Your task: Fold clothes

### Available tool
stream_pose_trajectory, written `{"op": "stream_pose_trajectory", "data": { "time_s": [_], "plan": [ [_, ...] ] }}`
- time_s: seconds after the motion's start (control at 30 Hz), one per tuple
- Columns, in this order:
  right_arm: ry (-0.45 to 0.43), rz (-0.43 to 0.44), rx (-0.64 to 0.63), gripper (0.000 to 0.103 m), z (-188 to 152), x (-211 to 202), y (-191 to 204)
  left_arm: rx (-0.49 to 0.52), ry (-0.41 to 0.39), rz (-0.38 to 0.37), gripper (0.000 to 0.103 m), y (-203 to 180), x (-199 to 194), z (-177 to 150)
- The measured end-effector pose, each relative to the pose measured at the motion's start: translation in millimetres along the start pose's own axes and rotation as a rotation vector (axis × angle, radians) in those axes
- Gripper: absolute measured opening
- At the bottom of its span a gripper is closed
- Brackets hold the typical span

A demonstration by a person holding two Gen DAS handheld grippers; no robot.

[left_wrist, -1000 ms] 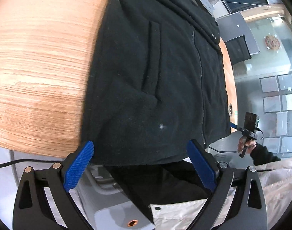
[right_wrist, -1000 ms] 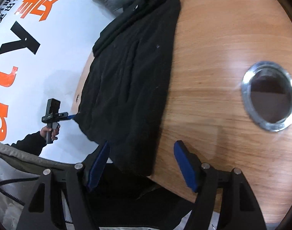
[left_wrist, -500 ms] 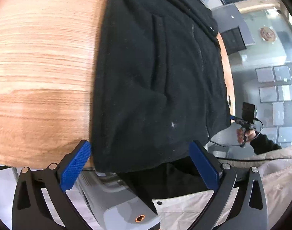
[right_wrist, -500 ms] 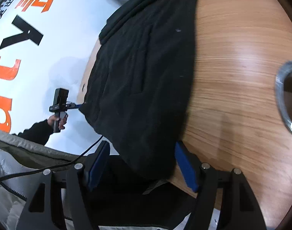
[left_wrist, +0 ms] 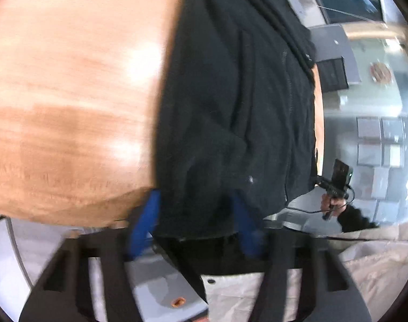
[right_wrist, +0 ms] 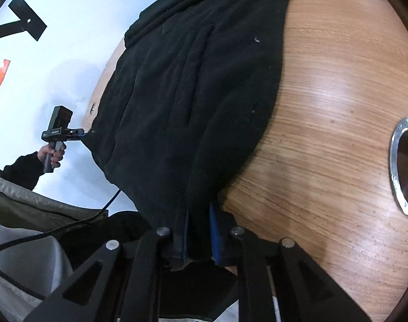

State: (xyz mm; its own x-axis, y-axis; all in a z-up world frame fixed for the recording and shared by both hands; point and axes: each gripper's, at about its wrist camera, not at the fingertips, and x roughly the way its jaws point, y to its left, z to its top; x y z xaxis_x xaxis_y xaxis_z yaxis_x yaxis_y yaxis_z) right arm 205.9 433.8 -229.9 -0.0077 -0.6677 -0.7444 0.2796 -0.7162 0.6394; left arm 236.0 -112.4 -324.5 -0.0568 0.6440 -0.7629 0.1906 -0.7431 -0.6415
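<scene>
A black fleece jacket (left_wrist: 230,112) with a zip and pockets lies on a round wooden table (left_wrist: 64,102); it also shows in the right wrist view (right_wrist: 193,88). My left gripper (left_wrist: 196,214) is narrowed around the jacket's near hem corner at the table edge, its blue pads pressed against the cloth; the view is blurred. My right gripper (right_wrist: 200,230) is shut on the other hem corner of the jacket. The right gripper also shows far off in the left wrist view (left_wrist: 335,185), and the left one in the right wrist view (right_wrist: 80,131).
A metal-rimmed cable hole (right_wrist: 403,166) sits in the table (right_wrist: 338,107) at the right. White floor with large orange and black letters (right_wrist: 29,26) lies beyond the table. A dark cabinet (left_wrist: 332,61) and glass wall stand far off. My pale coat (left_wrist: 364,263) is below.
Both grippers have moved in onto the jacket's hem and closed: the right from wide open to shut on the cloth, the left narrowing around it. The hem has bunched up.
</scene>
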Motion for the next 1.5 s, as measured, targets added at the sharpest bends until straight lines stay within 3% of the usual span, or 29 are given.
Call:
{"op": "stream_pose_trajectory", "data": {
  "time_s": [0.17,0.27,0.53,0.8,0.97,1.1,1.33,1.5],
  "plan": [
    [0.012,-0.002,0.023,0.011,1,-1,-5,-0.052,0.004,-0.06,0.02,6,4,-4],
    [0.008,-0.005,0.036,0.01,-1,-4,-1,-0.074,-0.02,-0.097,0.016,7,1,-10],
    [-0.052,0.061,-0.039,0.01,9,-45,47,-0.094,-0.089,-0.261,0.015,-2,-27,-20],
    [-0.064,0.045,-0.09,0.01,36,-87,120,-0.129,-0.12,-0.418,0.014,-4,-69,-12],
    [-0.225,0.017,-0.026,0.01,78,-123,135,-0.105,-0.177,-0.569,0.014,-31,-100,19],
    [-0.352,-0.012,0.007,0.009,115,-138,136,-0.076,-0.19,-0.642,0.014,-53,-110,59],
    [-0.471,-0.078,0.049,0.009,155,-123,120,-0.077,-0.225,-0.71,0.014,-57,-112,133],
    [-0.566,-0.032,0.105,0.009,174,-123,90,-0.131,-0.314,-0.714,0.014,-55,-111,165]
  ]
}}
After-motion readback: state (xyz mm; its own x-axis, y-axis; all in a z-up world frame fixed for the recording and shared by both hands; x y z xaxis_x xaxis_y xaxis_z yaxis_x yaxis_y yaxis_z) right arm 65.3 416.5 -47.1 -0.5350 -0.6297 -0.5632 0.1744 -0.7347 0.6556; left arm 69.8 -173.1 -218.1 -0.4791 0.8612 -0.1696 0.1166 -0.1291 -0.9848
